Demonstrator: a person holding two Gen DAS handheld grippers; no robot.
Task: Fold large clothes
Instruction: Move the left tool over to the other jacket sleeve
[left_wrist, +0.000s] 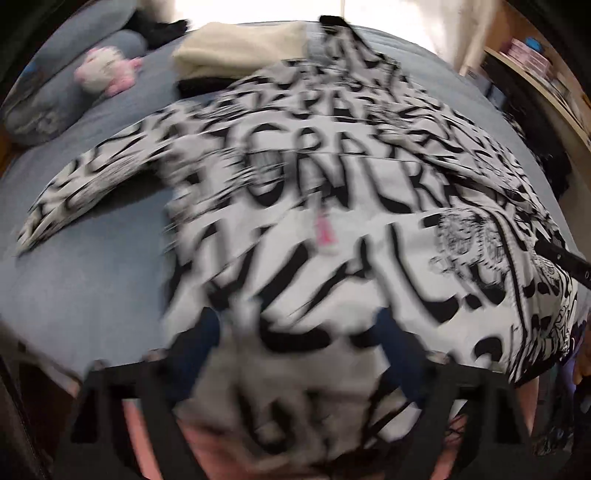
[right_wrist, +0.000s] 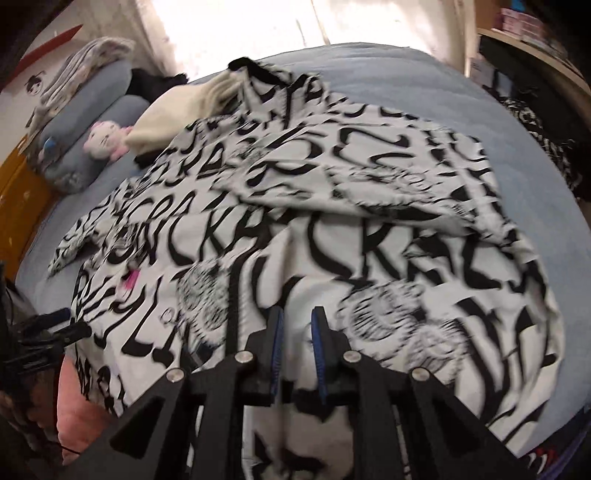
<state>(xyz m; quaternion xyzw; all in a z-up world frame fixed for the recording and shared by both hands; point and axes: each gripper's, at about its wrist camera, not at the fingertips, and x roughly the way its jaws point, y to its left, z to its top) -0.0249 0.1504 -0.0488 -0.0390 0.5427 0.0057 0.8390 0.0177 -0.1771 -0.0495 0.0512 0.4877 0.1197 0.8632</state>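
A large white shirt (right_wrist: 332, 229) printed with black lettering is spread over a blue-grey bed (right_wrist: 424, 85), its near hem drawn toward the cameras and one sleeve (left_wrist: 74, 192) laid out to the left. The right side of the garment is seen already turned inward over the body.

The left tool (left_wrist: 295, 347) is seen with its fingers set wide apart, cloth bunched between and over them; whether the fabric is truly gripped cannot be told through the blur. The right tool (right_wrist: 297, 332) is held with a narrow gap between its blue pads (right_wrist: 275, 343), above the hem, and nothing can be seen pinched there.

The fabric is judged thin, light and limp: it is expected to drape, crease and slide over itself rather than keep a shape. A hold is best taken at a seam or hem edge, where doubled cloth gives more bite, and at two well-separated corners so that sagging is limited.

A folded cream garment (left_wrist: 236, 48) and a pink plush toy (left_wrist: 103, 74) are left at the far side of the bed.
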